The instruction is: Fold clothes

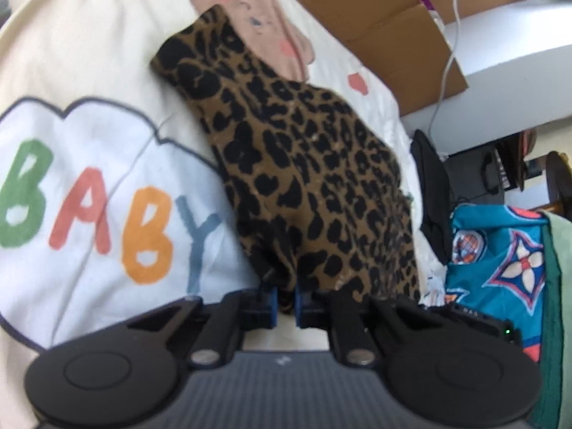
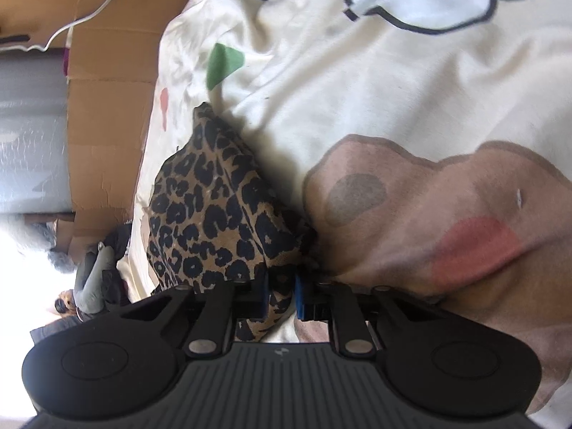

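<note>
On cream bedsheet (image 1: 107, 53), leopard-print garment (image 1: 304, 178) pinched by left hand-held gripper (image 1: 285, 302) and right hand-held gripper (image 2: 281, 296).

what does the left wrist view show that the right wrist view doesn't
Only the left wrist view shows the coloured BABY lettering on the bedsheet, a teal patterned cloth off to the side, and the left gripper clamped on the garment's edge.

Only the right wrist view shows a green shape printed on the sheet, and the right gripper pinching another edge.

Both show the leopard-print garment, the cream sheet, the cardboard and a white cable.
</note>
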The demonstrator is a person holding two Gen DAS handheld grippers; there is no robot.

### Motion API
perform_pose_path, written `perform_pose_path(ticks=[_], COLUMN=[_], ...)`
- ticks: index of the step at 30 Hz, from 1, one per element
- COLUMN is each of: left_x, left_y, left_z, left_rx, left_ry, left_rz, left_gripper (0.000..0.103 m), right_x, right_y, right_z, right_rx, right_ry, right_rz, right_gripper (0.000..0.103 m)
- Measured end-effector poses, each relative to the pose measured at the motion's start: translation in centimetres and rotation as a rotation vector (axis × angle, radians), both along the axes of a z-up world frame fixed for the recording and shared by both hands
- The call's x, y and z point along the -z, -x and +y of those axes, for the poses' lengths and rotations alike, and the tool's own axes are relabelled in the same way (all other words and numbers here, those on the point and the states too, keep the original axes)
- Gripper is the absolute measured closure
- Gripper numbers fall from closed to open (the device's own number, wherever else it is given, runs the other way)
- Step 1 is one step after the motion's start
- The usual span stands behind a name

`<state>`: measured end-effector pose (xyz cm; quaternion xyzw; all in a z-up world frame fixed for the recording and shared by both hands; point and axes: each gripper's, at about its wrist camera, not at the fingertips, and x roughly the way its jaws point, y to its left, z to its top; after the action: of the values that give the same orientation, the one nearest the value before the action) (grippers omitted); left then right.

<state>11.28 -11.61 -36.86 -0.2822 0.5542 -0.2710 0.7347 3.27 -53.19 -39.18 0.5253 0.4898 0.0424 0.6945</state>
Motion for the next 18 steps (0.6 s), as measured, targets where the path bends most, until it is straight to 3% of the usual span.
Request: perform_pose_path(ticks=[10, 18], left_x=[-2.6, -3.8], left_y=[0.5, 2.3], left_z=[1.1, 3.8], left_rx=[0.009, 0.010], left_ry=[-0.009, -0.064], left_rz=[-0.012, 0.000], left_gripper=[0.097, 0.103], right_x=[-2.5, -4.6], right_y=[0.1, 0.8], right_z=[0.6, 1.7], right_rx=[-0.058, -0.207], right_ry=[0.036, 0.119], right_rz=[-0.034, -0.042], right_gripper=[0.096, 0.098])
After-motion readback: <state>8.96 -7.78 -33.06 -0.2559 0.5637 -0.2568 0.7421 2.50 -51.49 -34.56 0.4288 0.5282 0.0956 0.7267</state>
